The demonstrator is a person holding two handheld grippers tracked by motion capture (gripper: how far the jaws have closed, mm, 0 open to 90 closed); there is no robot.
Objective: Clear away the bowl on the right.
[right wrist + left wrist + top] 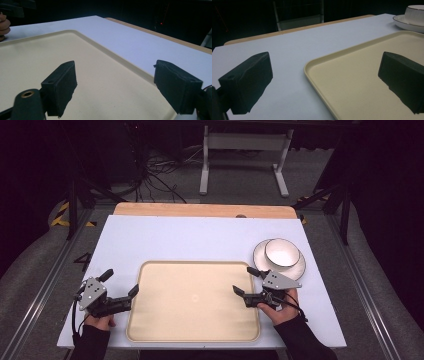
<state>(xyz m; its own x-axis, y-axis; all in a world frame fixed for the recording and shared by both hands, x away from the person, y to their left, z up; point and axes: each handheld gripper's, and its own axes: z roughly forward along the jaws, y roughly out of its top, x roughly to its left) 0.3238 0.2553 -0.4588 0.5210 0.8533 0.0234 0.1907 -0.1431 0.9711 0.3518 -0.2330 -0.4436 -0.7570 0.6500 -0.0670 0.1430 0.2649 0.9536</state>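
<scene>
1. The left hand-held gripper [120, 282] sits at the lower left of the high view, at the left edge of the cream tray [150, 320]. Its jaws stand wide apart with nothing between them.
2. In the left gripper view, one jaw hangs over the white counter [287, 45] at the lower left and the other over the tray's floor [352, 82] at the right. The tray's rim runs between them. Whether either jaw touches anything I cannot tell.
3. The right hand-held gripper [246, 280] is at the lower right of the high view, over the tray's right edge. Its jaws are spread wide and grip nothing.
4. In the right gripper view both jaws hang above the tray [37, 55], the right one close to its rim.
5. A white bowl [281, 253] stands on a white plate [297, 268] at the right of the high view, just above the right hand-held gripper and apart from it.
</scene>
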